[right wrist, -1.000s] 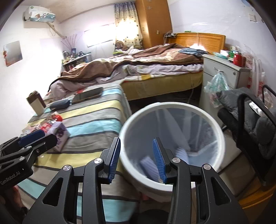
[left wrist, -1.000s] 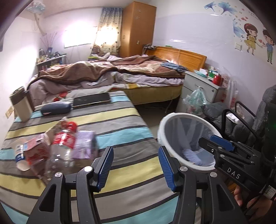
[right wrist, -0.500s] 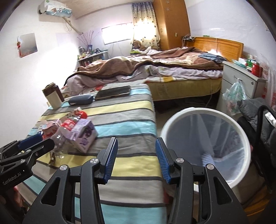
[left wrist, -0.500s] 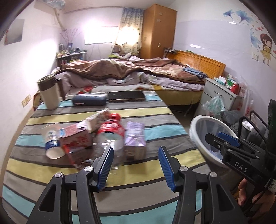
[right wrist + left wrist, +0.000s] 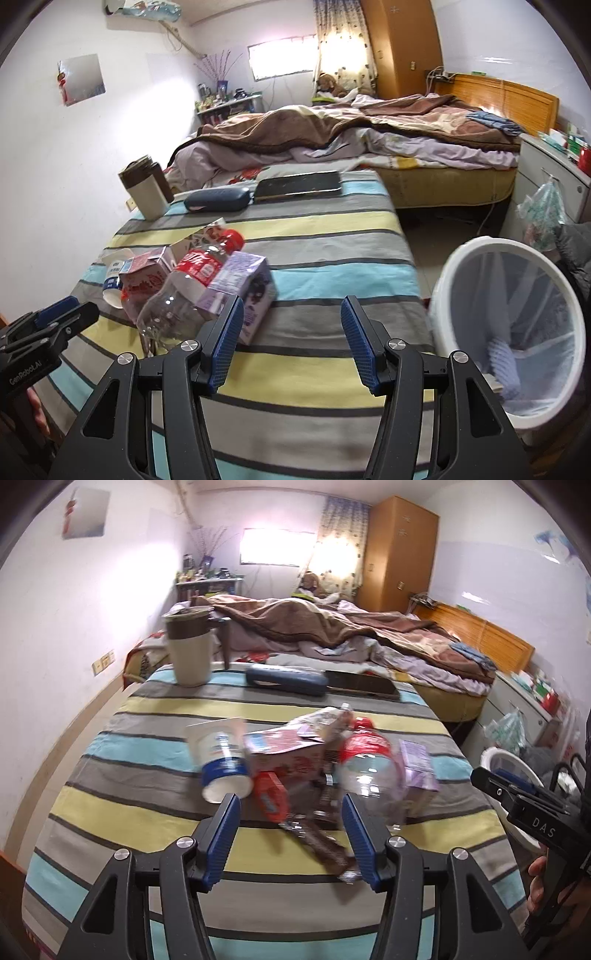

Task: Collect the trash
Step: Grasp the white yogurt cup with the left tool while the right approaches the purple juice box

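Note:
A heap of trash lies on the striped table (image 5: 147,819): a paper cup (image 5: 225,760) on its side, a red carton (image 5: 288,753), a clear bottle (image 5: 365,771) with a red label, a purple carton (image 5: 417,771), a small red pack (image 5: 271,797) and a brown wrapper (image 5: 321,842). My left gripper (image 5: 290,805) hovers just short of the red pack and wrapper, jaws opening, nothing pressed between them. My right gripper (image 5: 291,306) is over the cloth right of the purple carton (image 5: 243,284), jaws opening and holding nothing. The white bin (image 5: 461,266) stands to its right.
At the table's far end stand a beige and brown mug (image 5: 190,653), a dark blue case (image 5: 286,679) and a black tablet (image 5: 362,685). Behind is an unmade bed (image 5: 332,136). A nightstand (image 5: 546,177) and a chair with a dark jacket (image 5: 576,251) flank the bin.
Both grippers have swung left, away from the bin and toward the trash heap. The right jaws have spread clearly wider; the left jaws slightly.

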A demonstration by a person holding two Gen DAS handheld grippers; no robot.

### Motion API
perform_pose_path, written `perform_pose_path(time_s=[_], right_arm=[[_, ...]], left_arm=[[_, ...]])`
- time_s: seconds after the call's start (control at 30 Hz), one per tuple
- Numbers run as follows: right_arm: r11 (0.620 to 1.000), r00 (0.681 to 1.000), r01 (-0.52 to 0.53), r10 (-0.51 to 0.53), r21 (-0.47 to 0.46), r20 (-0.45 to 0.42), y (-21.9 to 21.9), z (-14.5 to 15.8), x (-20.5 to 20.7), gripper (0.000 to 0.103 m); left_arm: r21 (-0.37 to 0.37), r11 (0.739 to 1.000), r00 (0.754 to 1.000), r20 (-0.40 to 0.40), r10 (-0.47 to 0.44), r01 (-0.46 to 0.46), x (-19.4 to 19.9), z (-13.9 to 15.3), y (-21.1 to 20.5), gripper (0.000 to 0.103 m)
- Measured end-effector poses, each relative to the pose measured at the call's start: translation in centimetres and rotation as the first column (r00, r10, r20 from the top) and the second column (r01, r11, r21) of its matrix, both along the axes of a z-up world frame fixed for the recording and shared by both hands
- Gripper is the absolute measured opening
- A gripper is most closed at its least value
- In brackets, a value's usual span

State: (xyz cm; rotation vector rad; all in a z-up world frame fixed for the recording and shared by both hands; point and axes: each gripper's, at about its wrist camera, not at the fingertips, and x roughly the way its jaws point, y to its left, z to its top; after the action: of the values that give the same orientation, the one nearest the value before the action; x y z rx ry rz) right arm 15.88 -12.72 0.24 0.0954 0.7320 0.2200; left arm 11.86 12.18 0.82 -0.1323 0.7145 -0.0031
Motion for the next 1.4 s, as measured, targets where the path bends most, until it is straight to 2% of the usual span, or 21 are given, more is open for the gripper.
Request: perform_pose_path(time_s=[0.1, 0.23, 0.43, 0.57, 0.67, 0.87, 1.0, 1.17, 1.27, 1.4], right_arm=[[1.0, 1.0, -0.017, 0.018, 0.004, -0.015, 1.0, -0.3, 0.5, 0.057], [1.0, 0.999, -0.026, 0.026, 0.005, -0.029, 1.9, -0.7, 1.1, 0.062], [1.0, 0.999, -0.014, 0.014, 0.002, -0.046, 2.7, -1.1, 2.0, 0.063], [1.0, 0.997, -0.015, 0.016, 0.022, -0.069, 3.1, -1.5, 2.8, 0.064], [0.999, 0.996, -0.013, 0.016, 0.034, -0.087, 3.4, -1.8, 3.2, 0.065], [1.0, 0.995, -0.005, 0.004, -0.006, -0.096, 4.3, -2.0, 3.9, 0.065], [1.0, 0.994, -0.008, 0.007, -0.014, -0.11, 4.4, -2.2, 4.3, 0.065], [0.998, 0.996, 0.029, -0.033, -0.051, -0.088, 4.1, -2.0, 4.4, 0.065], [0.996, 0.997, 0.044, -0.049, -0.081, -0.067, 4.0, -1.8, 4.1, 0.065], [0.996, 0.996, 0.045, -0.051, -0.076, -0.073, 3.9, -2.0, 4.2, 0.064]], left_arm=[[-0.004, 0.999, 0.999, -0.002, 0.041, -0.041, 0.0, -0.5, 1.8, 0.07], [-0.04, 0.998, 0.998, -0.044, 0.044, -0.046, 0.6, -1.3, 3.5, 0.07], [0.0, 0.998, 0.996, -0.065, 0.066, -0.066, 2.1, -2.0, 4.3, 0.07], [-0.047, 0.996, 0.995, -0.068, 0.066, -0.07, 3.6, -2.2, 5.4, 0.07], [-0.047, 0.993, 0.99, -0.091, 0.106, -0.11, 4.9, -2.7, 6.1, 0.07], [-0.095, 0.983, 0.984, -0.101, 0.144, -0.154, 6.7, -3.0, 7.8, 0.07], [-0.084, 0.986, 0.984, -0.122, 0.134, -0.144, 7.9, -3.4, 8.1, 0.07], [-0.078, 0.989, 0.984, -0.135, 0.118, -0.129, 8.8, -3.9, 8.1, 0.07], [-0.1, 0.986, 0.983, -0.144, 0.115, -0.13, 9.4, -4.3, 8.2, 0.071], [-0.064, 0.989, 0.981, -0.147, 0.125, -0.136, 9.9, -4.7, 7.9, 0.07]])
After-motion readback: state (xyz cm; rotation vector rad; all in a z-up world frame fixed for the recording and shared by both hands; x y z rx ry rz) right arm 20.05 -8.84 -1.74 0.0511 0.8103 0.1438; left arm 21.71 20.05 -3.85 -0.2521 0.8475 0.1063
